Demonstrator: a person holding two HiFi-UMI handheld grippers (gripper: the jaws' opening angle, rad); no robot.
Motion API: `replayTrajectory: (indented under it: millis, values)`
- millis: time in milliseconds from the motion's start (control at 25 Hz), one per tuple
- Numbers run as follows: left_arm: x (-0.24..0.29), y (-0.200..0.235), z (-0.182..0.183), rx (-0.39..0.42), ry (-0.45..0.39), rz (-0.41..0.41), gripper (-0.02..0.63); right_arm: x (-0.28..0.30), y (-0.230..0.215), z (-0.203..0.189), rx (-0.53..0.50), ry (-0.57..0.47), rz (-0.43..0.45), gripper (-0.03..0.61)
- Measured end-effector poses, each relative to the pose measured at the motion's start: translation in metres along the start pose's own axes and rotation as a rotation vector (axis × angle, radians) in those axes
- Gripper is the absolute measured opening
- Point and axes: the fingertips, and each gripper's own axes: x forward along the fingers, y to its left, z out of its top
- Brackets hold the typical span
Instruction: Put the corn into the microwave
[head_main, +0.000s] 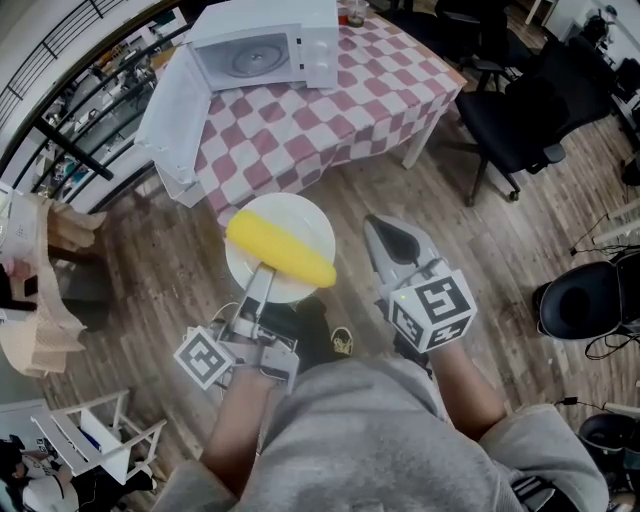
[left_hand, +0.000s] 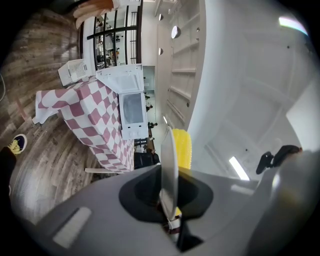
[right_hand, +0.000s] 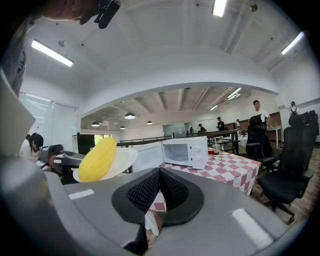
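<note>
A yellow corn cob (head_main: 280, 250) lies on a white plate (head_main: 300, 215) held out over the wooden floor. My left gripper (head_main: 263, 272) is shut on the plate's near rim. In the left gripper view the plate (left_hand: 169, 160) stands edge-on between the jaws, with the corn (left_hand: 182, 147) behind it. My right gripper (head_main: 388, 238) is shut and holds nothing, to the right of the plate. The white microwave (head_main: 265, 45) stands ahead on a pink-checked table (head_main: 380, 90), its door (head_main: 175, 110) swung wide open. The right gripper view shows the corn (right_hand: 97, 159), the plate (right_hand: 125, 157) and the microwave (right_hand: 185, 151).
Black office chairs (head_main: 520, 110) stand right of the table. A white chair (head_main: 100, 440) is at the lower left and a black round seat (head_main: 580, 300) at the far right. A cup (head_main: 352, 12) sits behind the microwave. A dark railing (head_main: 70, 110) runs along the left.
</note>
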Motion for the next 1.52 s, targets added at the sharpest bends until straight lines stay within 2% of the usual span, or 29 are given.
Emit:
replayTrajectory:
  millis: [280,680,1160,1520]
  values:
    - [0.022,0.017,0.019,-0.013,0.015,0.012,0.020,0.033,-0.008,-0.001,-0.011,0.026,0.002,-0.003]
    - [0.073,0.045,0.074,-0.020,0.012,0.028,0.020,0.111,-0.031,0.004,-0.014,0.053,0.010,-0.003]
    - [0.142,0.055,0.135,-0.035,0.043,0.010,0.020,0.186,-0.053,0.040,-0.046,0.060,-0.014,-0.003]
    - [0.170,0.064,0.167,-0.057,0.063,-0.005,0.020,0.228,-0.056,0.054,-0.061,0.068,-0.035,-0.003]
